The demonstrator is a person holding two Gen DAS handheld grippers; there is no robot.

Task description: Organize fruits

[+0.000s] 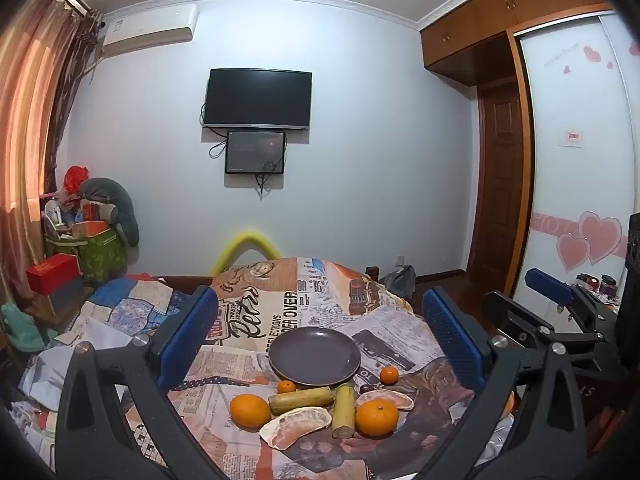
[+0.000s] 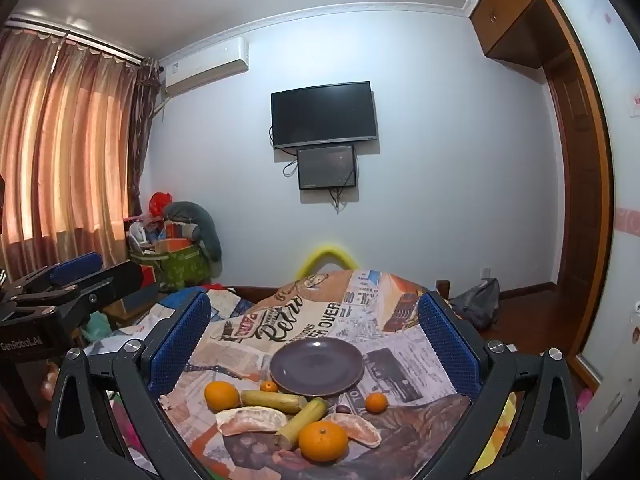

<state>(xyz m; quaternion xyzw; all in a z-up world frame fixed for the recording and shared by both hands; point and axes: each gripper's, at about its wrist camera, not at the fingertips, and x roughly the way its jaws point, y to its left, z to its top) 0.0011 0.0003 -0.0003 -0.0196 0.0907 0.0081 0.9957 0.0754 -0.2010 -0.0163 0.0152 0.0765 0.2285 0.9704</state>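
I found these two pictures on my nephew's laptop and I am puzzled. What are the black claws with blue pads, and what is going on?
They are two hand-held grippers, each carrying its own wide-angle camera that looks forward between its fingers. One picture is from the left gripper, the other from the right gripper. Both are open and hold nothing. Ahead, on a newspaper-print cloth, lie an empty purple plate, large oranges, small oranges, sugarcane pieces and peeled pomelo segments. The fruit is not yet sorted.
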